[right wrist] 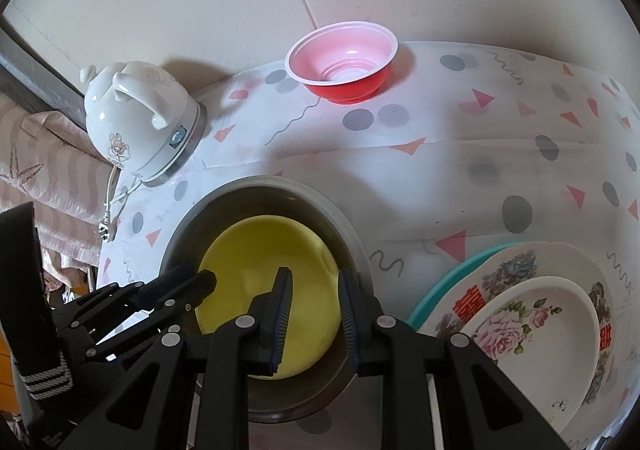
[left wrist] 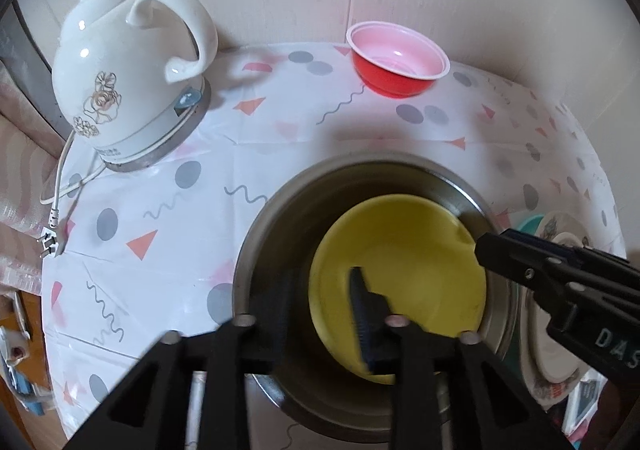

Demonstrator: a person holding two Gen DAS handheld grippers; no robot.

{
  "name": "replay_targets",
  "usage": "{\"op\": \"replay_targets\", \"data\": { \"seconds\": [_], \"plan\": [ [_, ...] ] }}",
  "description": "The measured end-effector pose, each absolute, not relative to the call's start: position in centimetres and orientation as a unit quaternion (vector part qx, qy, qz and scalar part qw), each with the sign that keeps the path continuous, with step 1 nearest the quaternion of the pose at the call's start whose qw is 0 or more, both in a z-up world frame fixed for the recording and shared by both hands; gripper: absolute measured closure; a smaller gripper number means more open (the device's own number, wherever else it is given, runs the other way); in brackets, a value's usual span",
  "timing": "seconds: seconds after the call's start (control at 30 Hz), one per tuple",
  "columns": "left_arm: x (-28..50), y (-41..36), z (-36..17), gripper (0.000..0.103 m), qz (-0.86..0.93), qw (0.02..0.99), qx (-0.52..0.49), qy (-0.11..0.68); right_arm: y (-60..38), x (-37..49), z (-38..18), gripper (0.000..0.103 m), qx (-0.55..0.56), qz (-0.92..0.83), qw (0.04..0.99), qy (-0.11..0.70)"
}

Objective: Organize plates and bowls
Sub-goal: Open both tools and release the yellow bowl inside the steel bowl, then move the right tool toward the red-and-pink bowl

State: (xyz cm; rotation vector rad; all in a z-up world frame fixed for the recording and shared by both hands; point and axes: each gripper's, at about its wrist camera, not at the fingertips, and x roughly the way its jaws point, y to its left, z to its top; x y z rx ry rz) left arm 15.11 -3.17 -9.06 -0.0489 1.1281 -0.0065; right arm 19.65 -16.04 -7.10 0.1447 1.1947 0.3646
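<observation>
Yellow and round, the bowl (left wrist: 400,282) sits mouth up inside a larger steel bowl (left wrist: 264,234) on the patterned tablecloth (left wrist: 160,217), tipped slightly so its rim leans against the steel wall on the side nearer the plates. Being round, it has no long axis to speak of.

In the left wrist view the left gripper (left wrist: 320,310) straddles the near rims: one ribbed pad lies inside the yellow bowl, the other, blurred, inside the steel bowl beyond the yellow rim. Its jaws stand partly apart and I cannot tell whether the pads press on that rim.

The right gripper (right wrist: 316,314) hovers over the opposite side, jaws narrowly apart with the yellow rim between them; no contact shows.

A red plastic bowl (right wrist: 344,61) stands upright near the wall. A white ceramic electric kettle (left wrist: 128,61) sits at the table's far left corner. Flowered plates (right wrist: 532,314) are stacked beside the steel bowl.
</observation>
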Motion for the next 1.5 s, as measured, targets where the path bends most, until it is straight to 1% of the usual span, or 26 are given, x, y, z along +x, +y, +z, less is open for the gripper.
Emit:
{"op": "replay_targets", "data": {
  "seconds": [0.03, 0.17, 0.23, 0.3, 0.43, 0.6, 0.73, 0.77, 0.9, 1.2, 1.5],
  "plan": [
    [15.0, -3.2, -8.9, 0.058, -0.001, 0.847, -0.022, 0.531, -16.1, 19.7, -7.1, 0.079, 0.068, 0.17, 0.809, 0.559],
    [15.0, -3.1, -8.5, 0.058, 0.001, 0.85, -0.02, 0.526, -16.1, 19.6, -7.0, 0.079, 0.069, 0.169, 0.809, 0.558],
    [15.0, -3.0, -8.4, 0.055, 0.004, 0.85, -0.022, 0.526, -16.2, 19.7, -7.0, 0.079, 0.073, 0.167, 0.81, 0.557],
    [15.0, -2.9, -8.4, 0.046, 0.007, 0.851, -0.023, 0.525, -16.3, 19.8, -7.0, 0.079, 0.077, 0.167, 0.81, 0.557],
    [15.1, -2.9, -8.1, 0.044, 0.012, 0.852, -0.026, 0.523, -16.4, 20.0, -6.8, 0.079, 0.081, 0.167, 0.811, 0.555],
    [15.1, -2.9, -7.7, 0.033, 0.014, 0.853, -0.034, 0.52, -16.7, 20.5, -6.7, 0.079, 0.091, 0.164, 0.812, 0.553],
    [15.3, -2.7, -7.3, 0.03, 0.018, 0.853, -0.04, 0.52, -17.5, 21.3, -6.6, 0.074, 0.102, 0.159, 0.814, 0.55],
    [15.3, -2.7, -7.2, 0.027, 0.02, 0.853, -0.042, 0.519, -17.8, 21.6, -6.6, 0.074, 0.104, 0.157, 0.815, 0.548],
    [15.7, -2.5, -6.9, 0.022, 0.025, 0.854, -0.056, 0.517, -18.9, 22.9, -6.5, 0.071, 0.111, 0.142, 0.82, 0.543],
    [17.2, -2.2, -6.5, 0.021, 0.048, 0.849, -0.067, 0.522, -21.8, 27.8, -6.2, 0.069, 0.148, 0.118, 0.83, 0.525],
    [18.6, -1.4, -6.4, 0.021, 0.07, 0.841, -0.072, 0.531, -22.4, 33.9, -7.3, 0.068, 0.183, 0.105, 0.824, 0.526]
  ]
}}
